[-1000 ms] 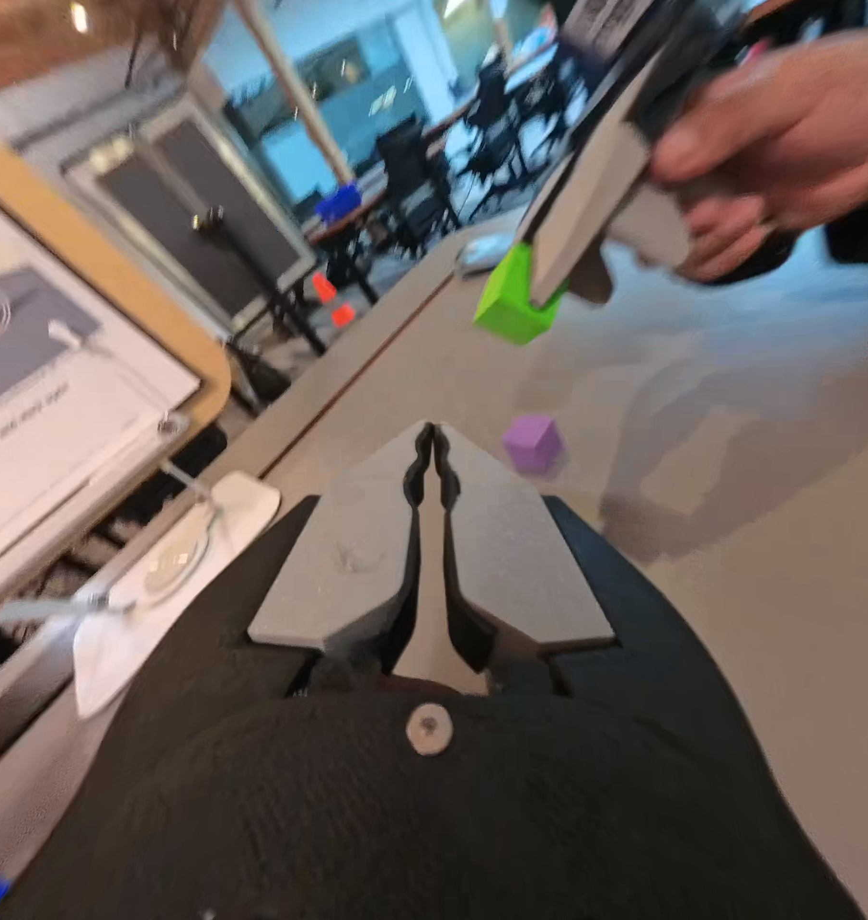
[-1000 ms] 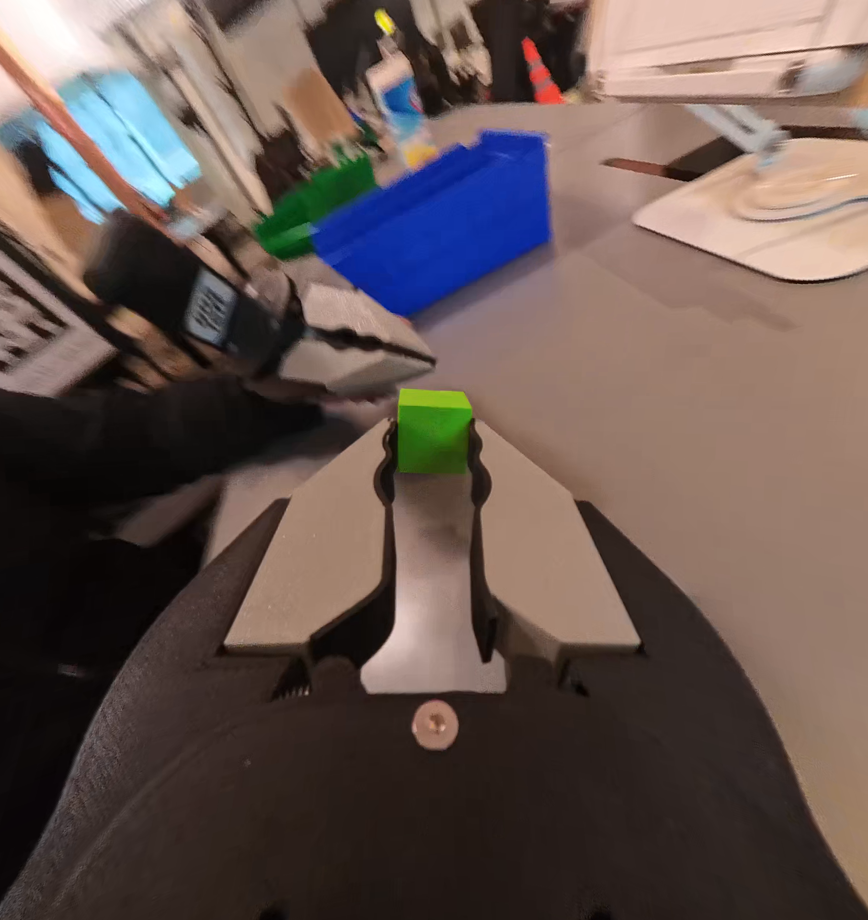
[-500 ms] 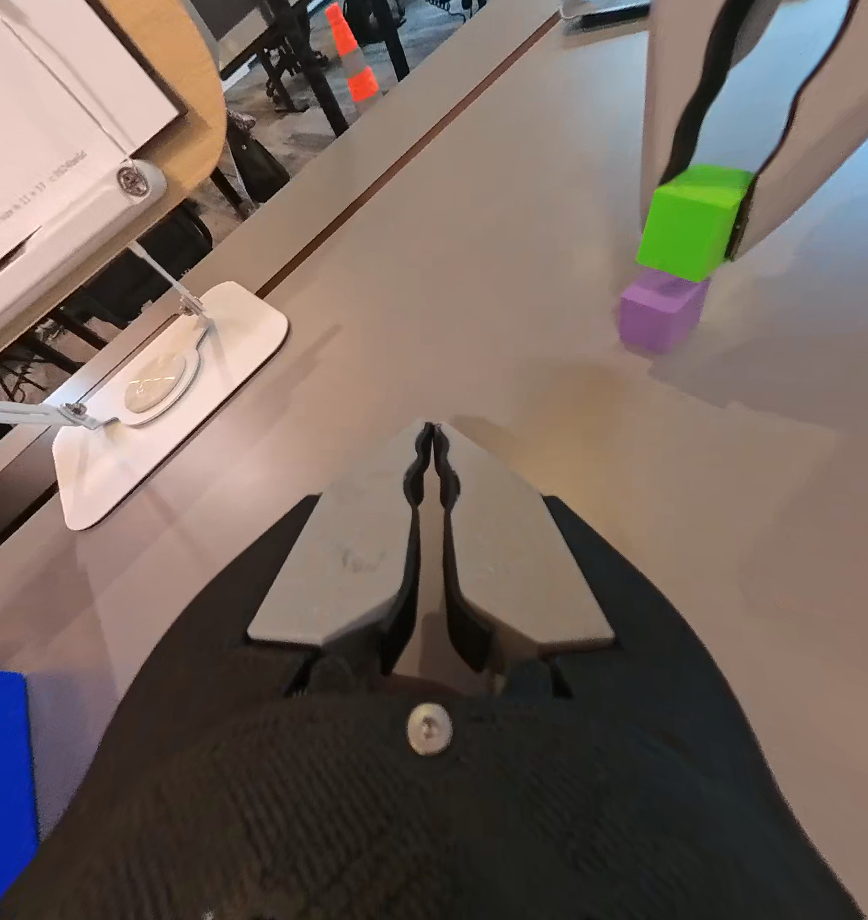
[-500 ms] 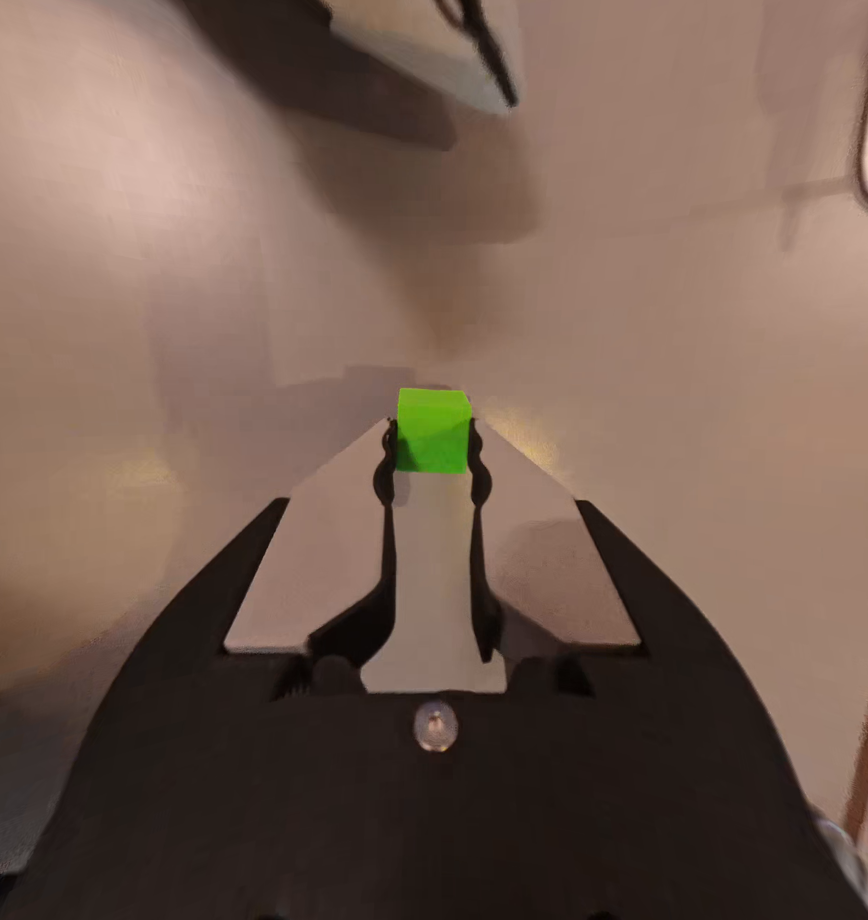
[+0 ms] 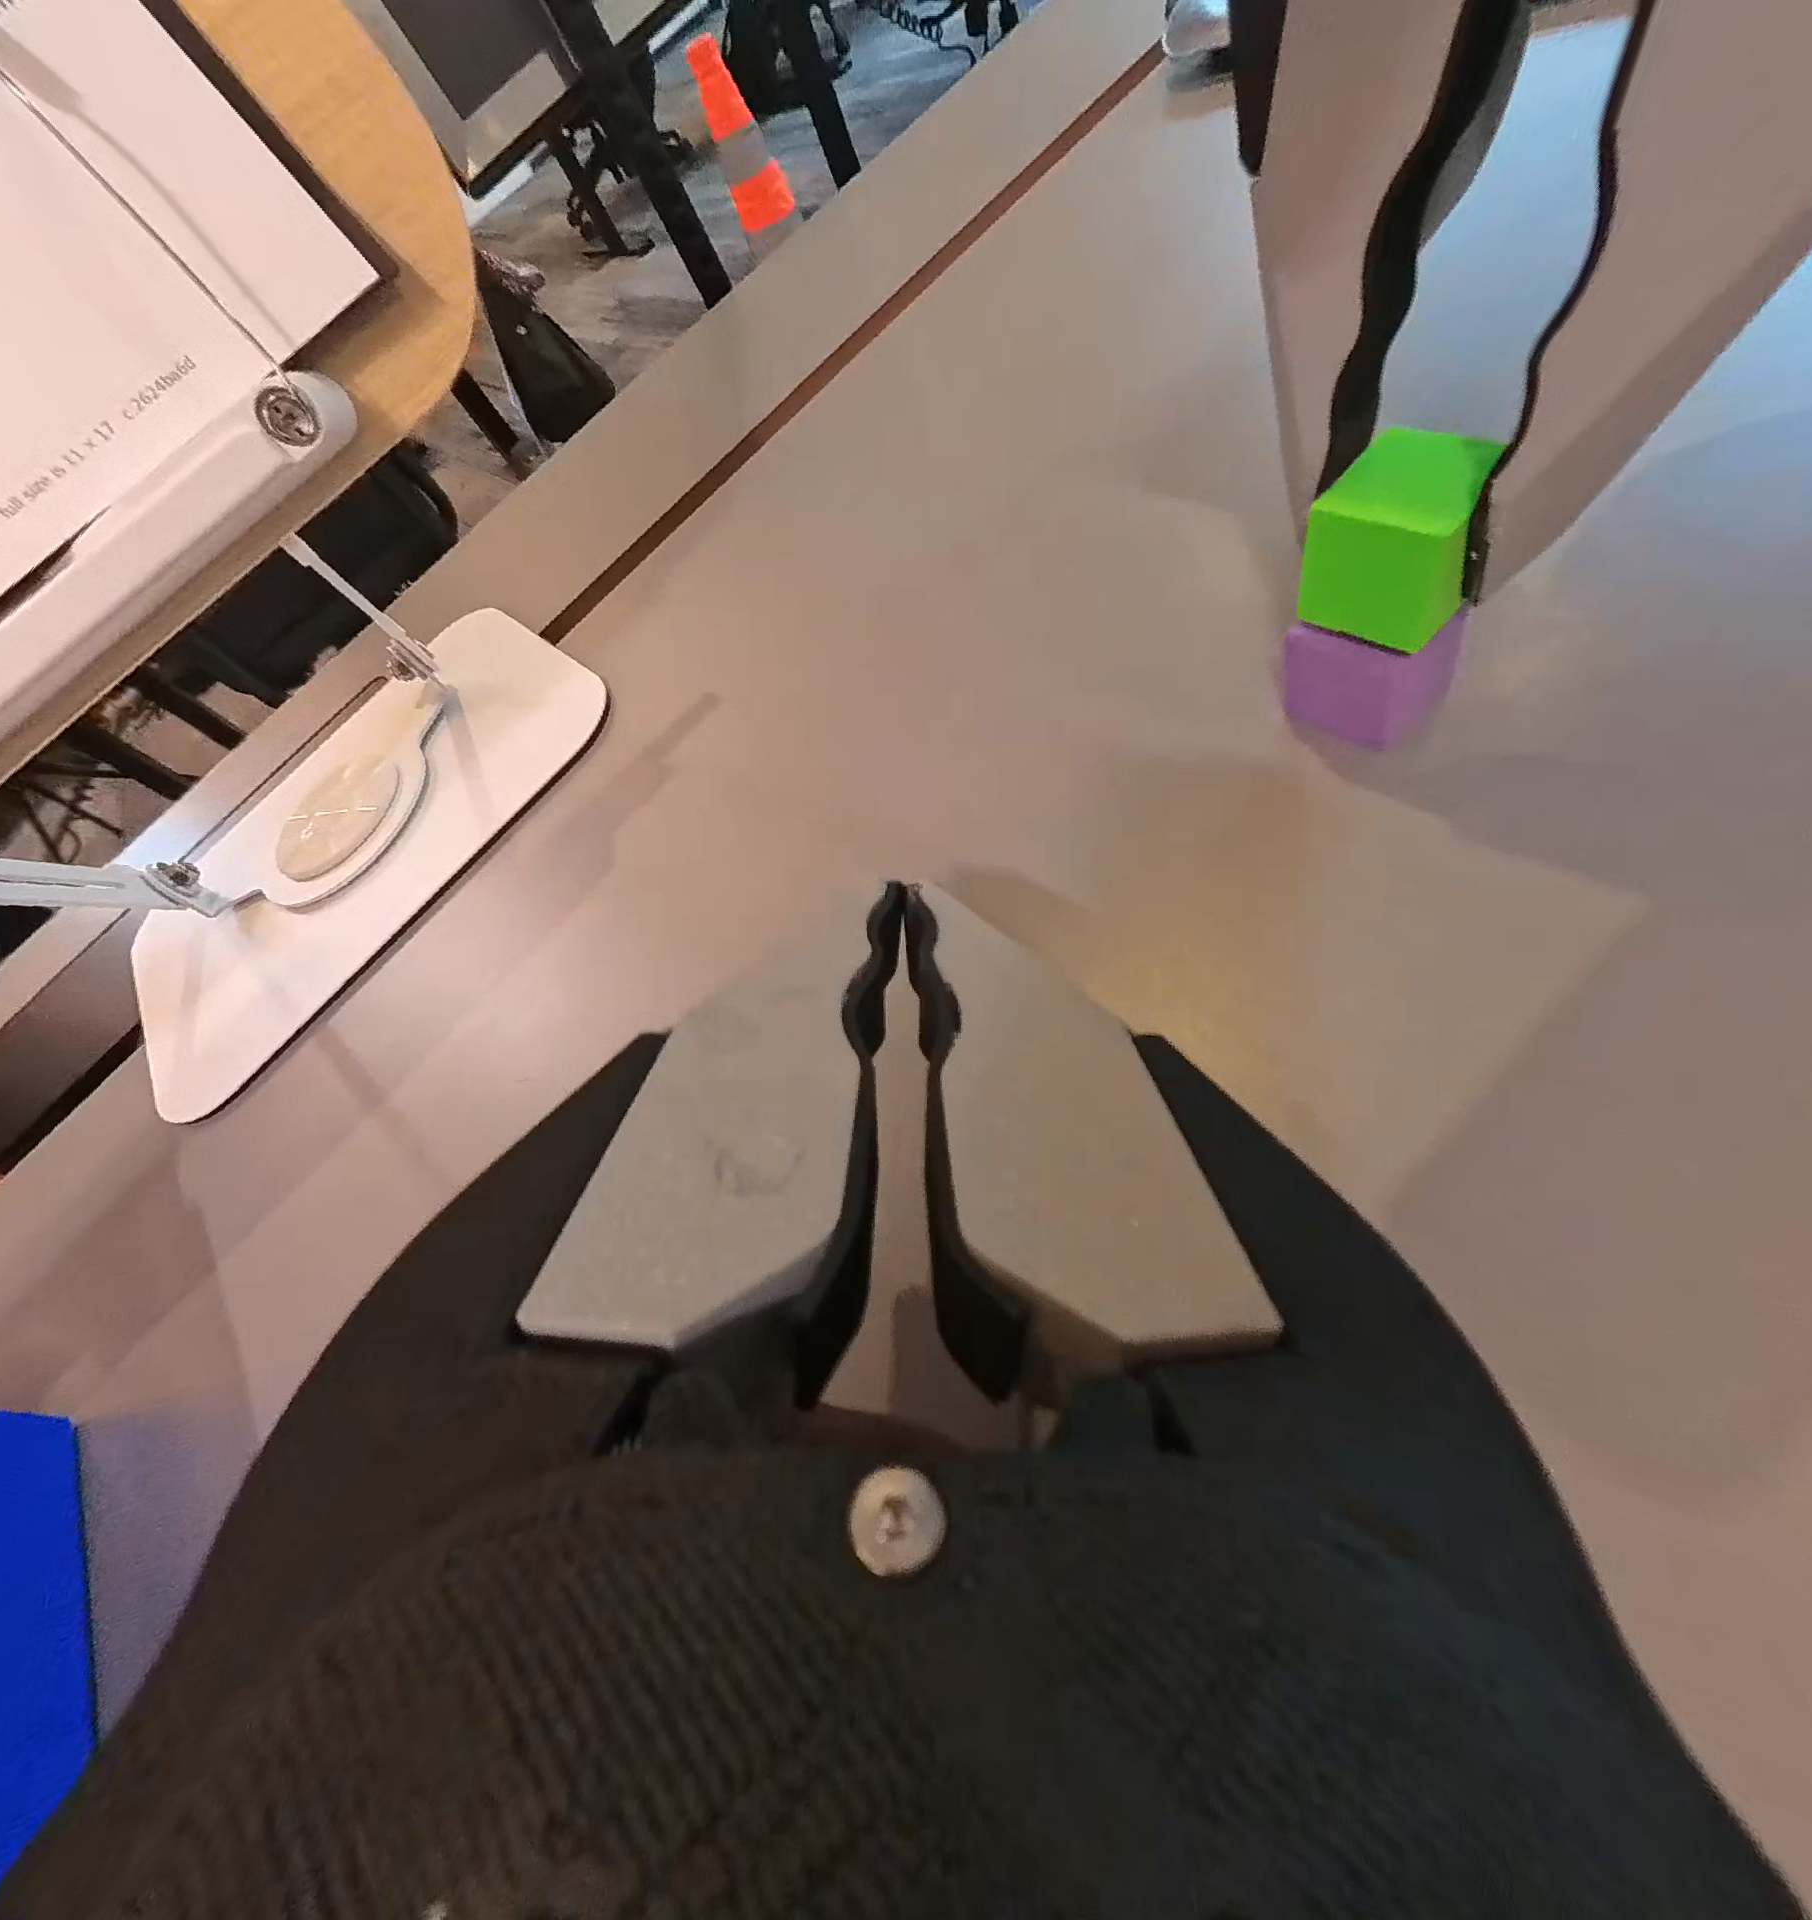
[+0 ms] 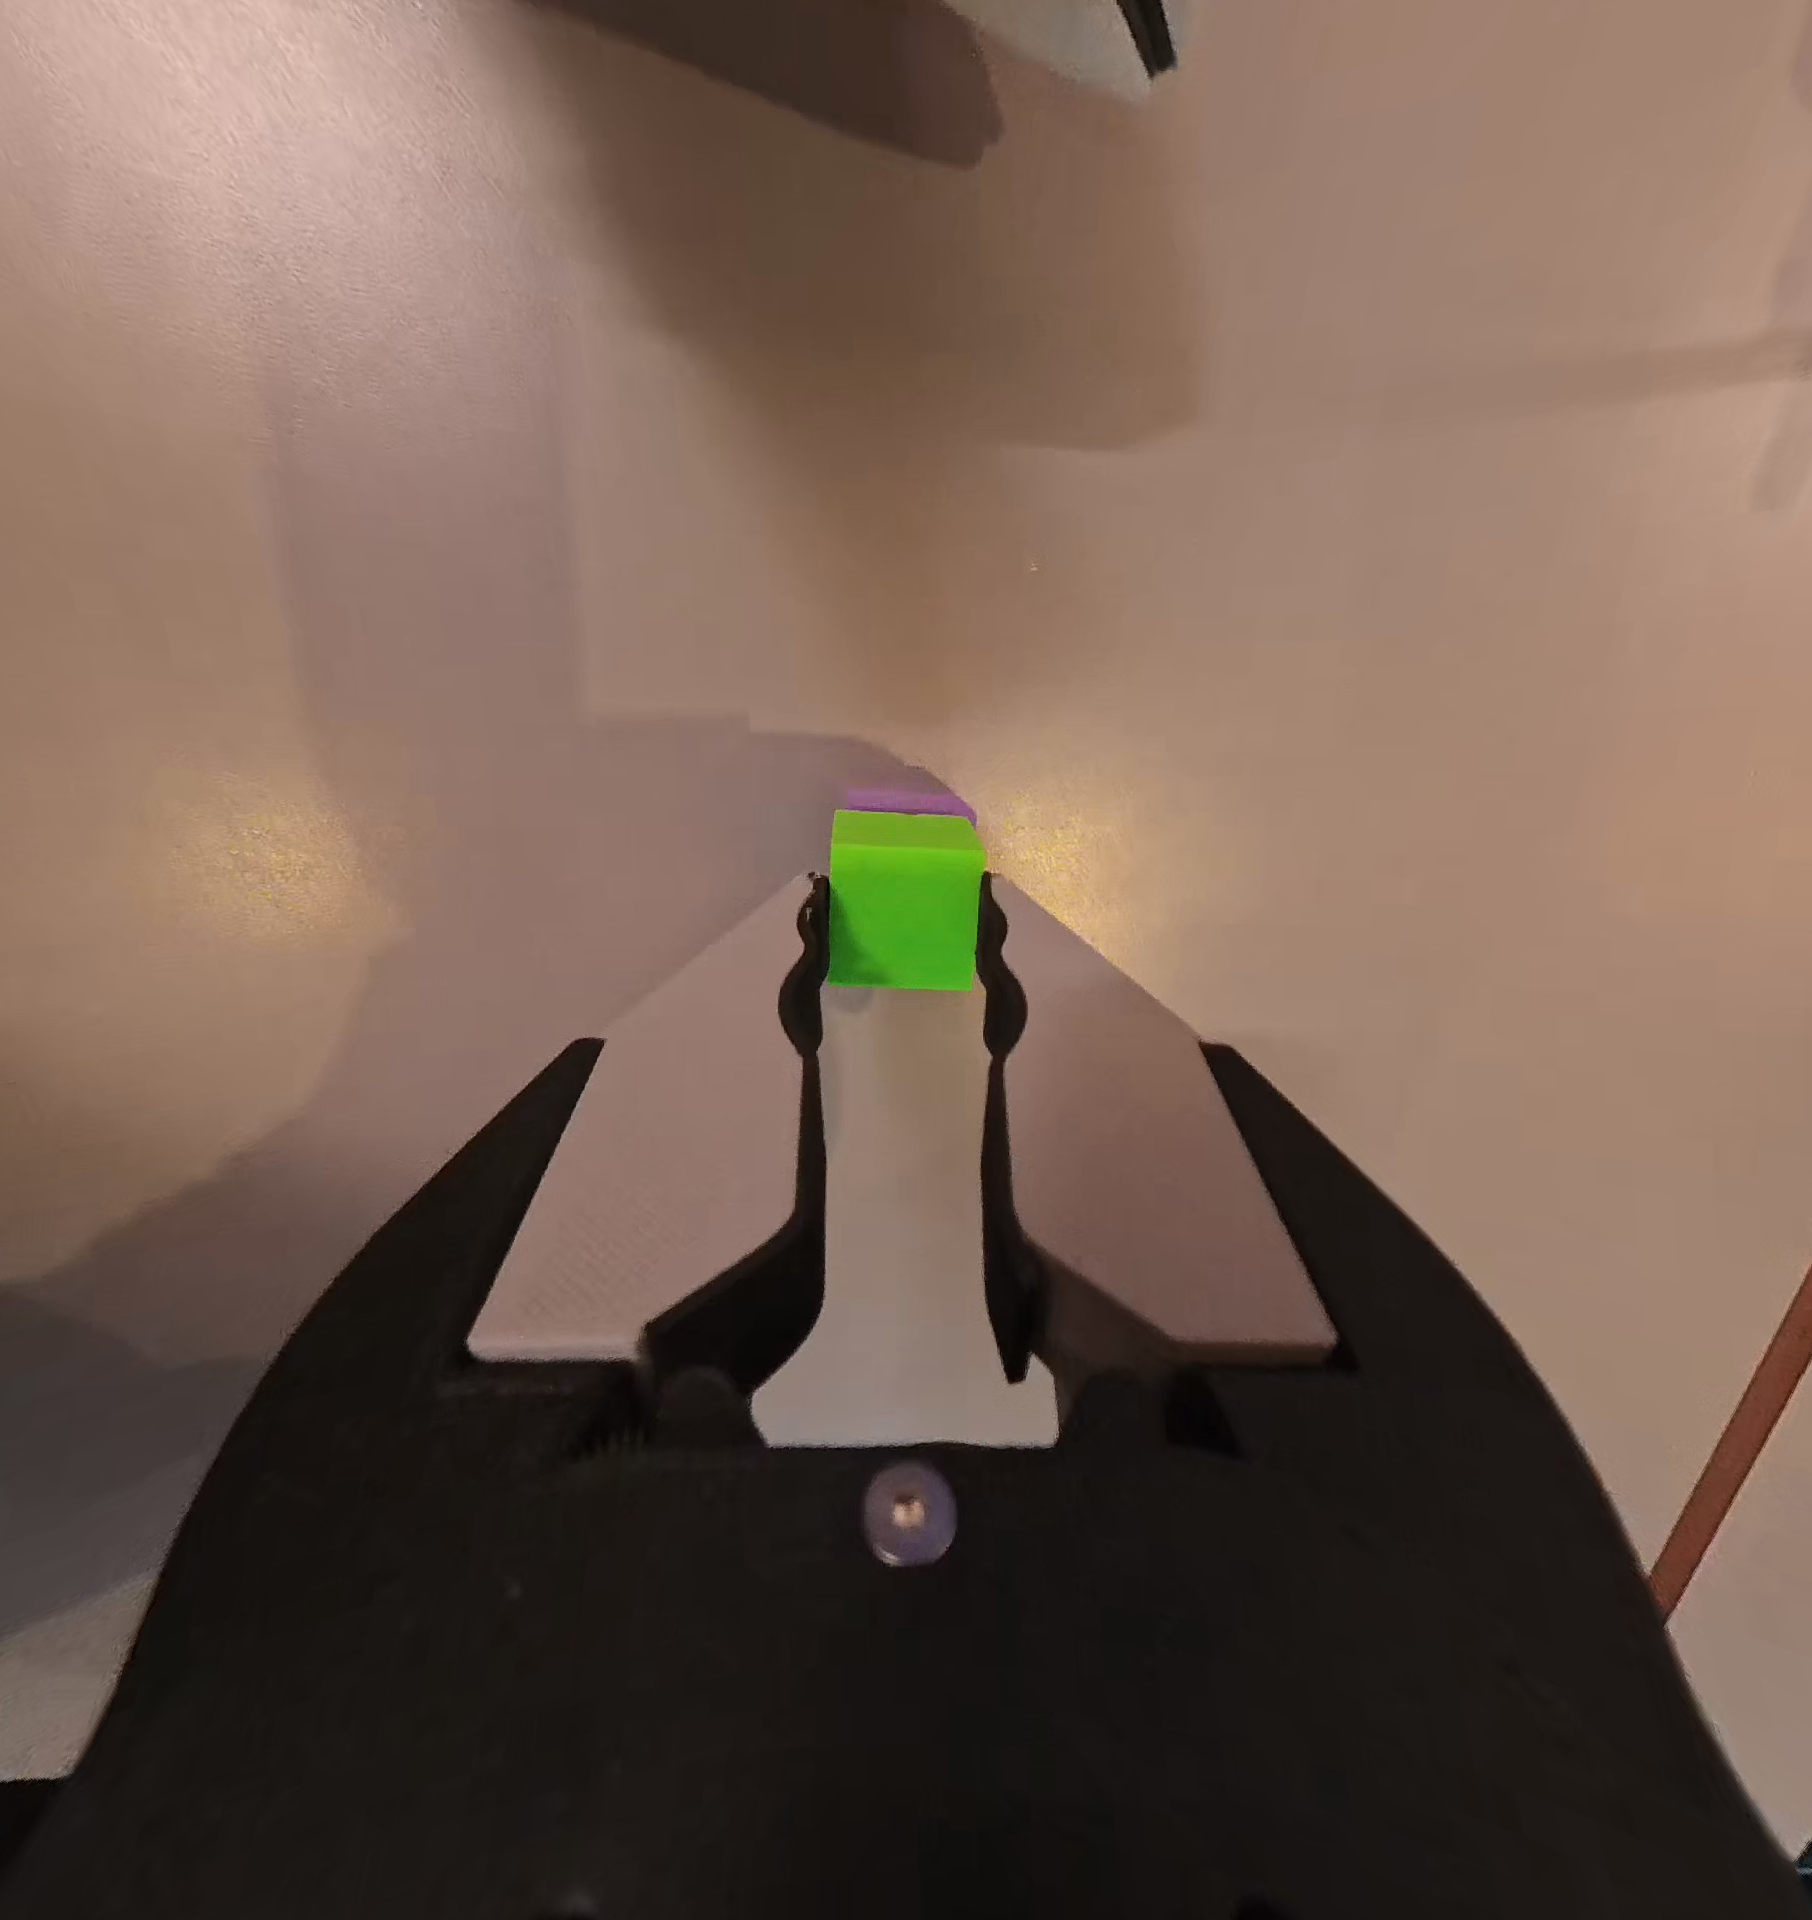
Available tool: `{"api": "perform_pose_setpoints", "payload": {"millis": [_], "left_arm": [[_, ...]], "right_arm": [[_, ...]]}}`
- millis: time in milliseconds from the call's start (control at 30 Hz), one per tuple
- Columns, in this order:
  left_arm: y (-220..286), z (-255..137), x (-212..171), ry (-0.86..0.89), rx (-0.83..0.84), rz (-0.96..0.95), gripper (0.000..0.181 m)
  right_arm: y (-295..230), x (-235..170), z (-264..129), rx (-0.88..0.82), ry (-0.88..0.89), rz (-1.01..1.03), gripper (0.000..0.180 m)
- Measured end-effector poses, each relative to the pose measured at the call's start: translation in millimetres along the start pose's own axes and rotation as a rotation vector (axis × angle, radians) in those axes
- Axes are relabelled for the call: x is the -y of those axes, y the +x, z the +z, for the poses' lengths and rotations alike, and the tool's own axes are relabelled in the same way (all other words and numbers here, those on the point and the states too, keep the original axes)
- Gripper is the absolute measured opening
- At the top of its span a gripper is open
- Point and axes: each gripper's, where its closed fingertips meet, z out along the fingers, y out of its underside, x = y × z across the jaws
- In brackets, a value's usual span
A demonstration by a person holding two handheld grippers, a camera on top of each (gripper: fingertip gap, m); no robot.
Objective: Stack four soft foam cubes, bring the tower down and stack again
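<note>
Bright green cube (image 5: pixel 1390 540) atop purple cube (image 5: pixel 1364 691)

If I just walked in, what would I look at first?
Probably the bright green cube, pinched between the fingers of the right gripper and sitting on top of a purple cube on the grey table. Next, the left gripper, shut and empty, low in the left wrist view. Past the table's far edge, an orange cone stands on the floor.
</note>
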Motion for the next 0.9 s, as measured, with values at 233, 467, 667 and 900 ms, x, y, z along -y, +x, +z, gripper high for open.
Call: {"api": "perform_pose_setpoints", "payload": {"millis": [233, 467, 667, 900], "left_arm": [[0.5, 1.1, -1.6, -0.007, -0.002, 0.002, 0.0], [1.7, 1.9, -2.5, -0.01, -0.005, 0.007, 0.0], [1.1, 2.1, -3.5, -0.014, -0.005, 0.003, 0.0], [2.9, 2.6, -5.0, -0.024, -0.011, 0.01, 0.0]], "right_arm": [[1.8, -2.3, 2.5, 0.003, -0.016, 0.005, 0.026], [2.5, -0.3, 3.0, 0.004, 0.001, 0.005, 0.026], [2.3, -0.1, 3.1, 0.008, -0.001, 0.005, 0.026], [0.3, 4.1, 1.1, 0.009, 0.032, 0.019, 0.029]]}}
